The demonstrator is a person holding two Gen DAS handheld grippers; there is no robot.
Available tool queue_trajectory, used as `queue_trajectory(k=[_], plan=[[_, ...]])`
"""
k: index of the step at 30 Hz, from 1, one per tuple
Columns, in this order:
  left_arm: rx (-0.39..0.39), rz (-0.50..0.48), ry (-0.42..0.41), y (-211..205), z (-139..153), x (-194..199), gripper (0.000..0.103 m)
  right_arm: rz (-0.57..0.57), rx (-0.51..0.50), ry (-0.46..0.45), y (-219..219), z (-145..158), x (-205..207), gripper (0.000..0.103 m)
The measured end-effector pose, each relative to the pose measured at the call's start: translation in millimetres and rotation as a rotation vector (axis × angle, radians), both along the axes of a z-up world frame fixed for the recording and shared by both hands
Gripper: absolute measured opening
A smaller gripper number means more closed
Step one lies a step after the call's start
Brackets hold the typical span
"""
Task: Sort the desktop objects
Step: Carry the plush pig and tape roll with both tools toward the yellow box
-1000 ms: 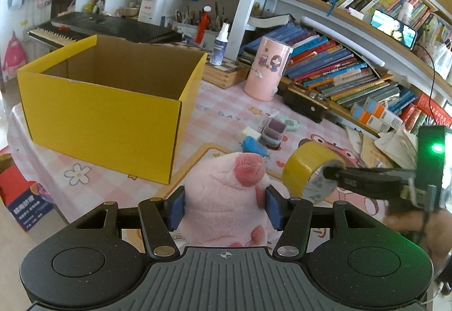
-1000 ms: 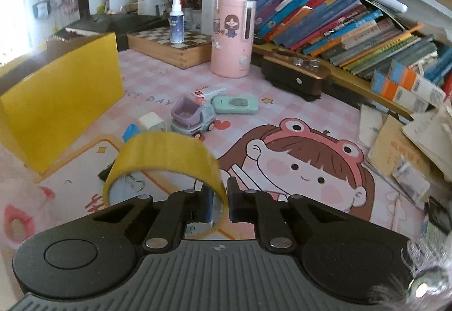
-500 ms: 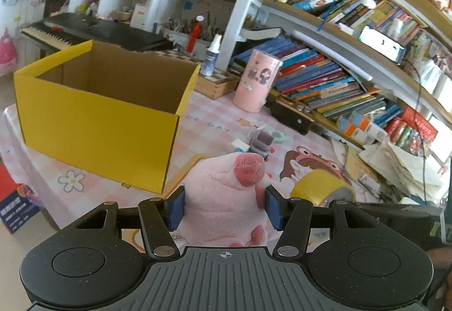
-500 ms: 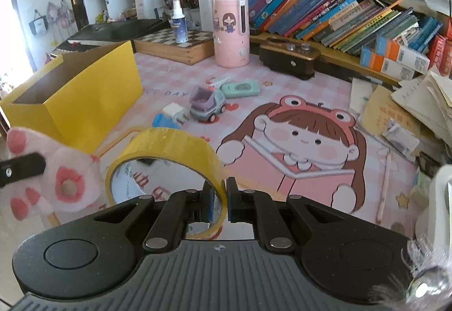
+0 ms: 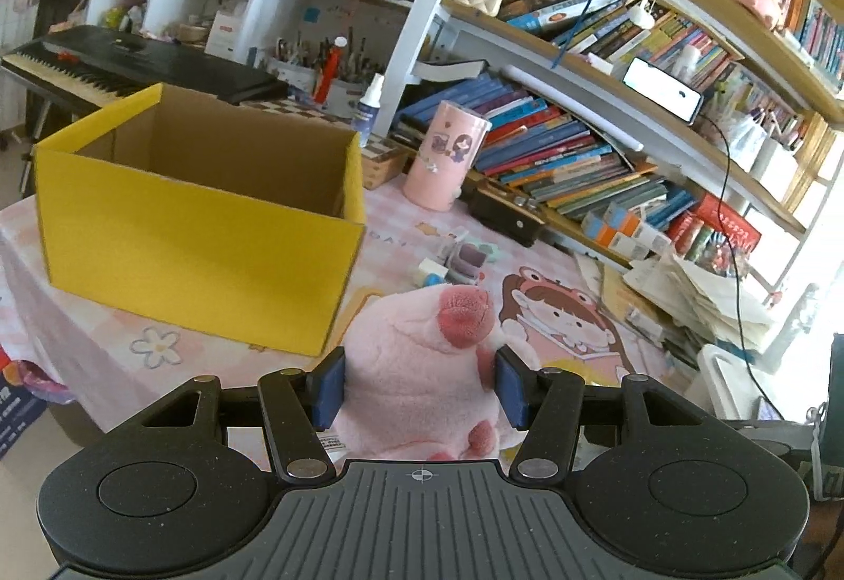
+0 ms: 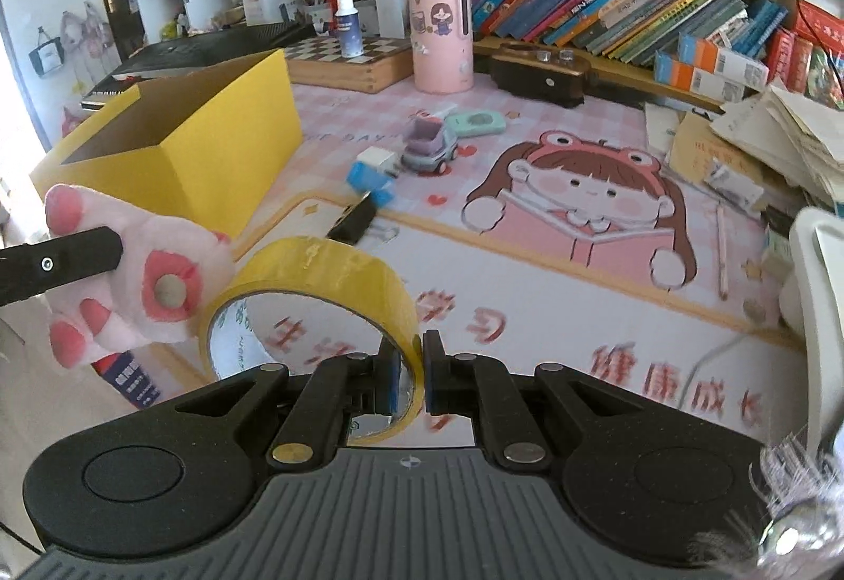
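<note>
Two things were already lifted off the desk [image 6: 527, 274], one in each tool. The left tool [image 5: 419, 387] was clenched on a pink plush paw [image 5: 422, 369], its blue pads [image 5: 328, 387] pressed into the soft sides; in the right wrist view the same paw [image 6: 126, 284] hung at the far left with that tool's dark finger across it. The right tool [image 6: 407, 379] was pinched shut on the wall of a yellow tape roll [image 6: 316, 290], one pad inside the ring and one outside, so the roll stood out in front of the fingers with its open hole facing back and to the left. The relation that mattered was the open yellow box [image 5: 200, 221]: from the left tool it lay ahead and to the left, top open, its near corner just beyond the paw. From the right tool the box [image 6: 211, 142] lay further off to the left, with the paw and the left tool between it and the tape. I judged the left hand the nearer one, so the paw looked likely to go in first, and the tape would need to be carried leftward over the rim without bumping the other tool. Still on the desk, beside the box, were a small toy truck [image 6: 427, 147], a blue and white block [image 6: 372, 171] and a mint-green case [image 6: 475, 124].
</note>
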State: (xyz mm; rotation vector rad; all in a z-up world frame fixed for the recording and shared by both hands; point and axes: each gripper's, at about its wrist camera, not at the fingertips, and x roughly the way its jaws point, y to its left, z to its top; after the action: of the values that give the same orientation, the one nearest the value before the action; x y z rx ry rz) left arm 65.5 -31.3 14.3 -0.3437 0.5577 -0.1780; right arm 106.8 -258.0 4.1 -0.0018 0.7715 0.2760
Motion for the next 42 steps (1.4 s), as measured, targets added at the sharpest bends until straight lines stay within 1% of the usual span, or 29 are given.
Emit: queue_trajectory(k=[8,17,22,32,42], plan=[[-0.022,0.007,0.012,45.5,-1.0,-30.3,0.056,0.020,-0.012,0.019,45.5,-3.4,-40.2,0.008],[-0.010,0.019,0.017,93.2,-5.2,-67.8,0.056,0.048,0.004,0.048,98.3,-12.6,-78.5,0.008],[-0.010,0.043,0.006,118.2,-6.8,-85.1,0.056,0.071,0.012,0.038,126.7,-13.1,-96.0,0.008],[-0.022,0.091,-0.029,152.1,-4.4,-103.5,0.056,0.140,0.002,0.022,167.8,-6.9,-107.1,0.008],[-0.028,0.105,-0.049,168.8,-3.7,-106.8,0.056,0.160,-0.006,0.008,186.5,-2.4,-107.3,0.008]])
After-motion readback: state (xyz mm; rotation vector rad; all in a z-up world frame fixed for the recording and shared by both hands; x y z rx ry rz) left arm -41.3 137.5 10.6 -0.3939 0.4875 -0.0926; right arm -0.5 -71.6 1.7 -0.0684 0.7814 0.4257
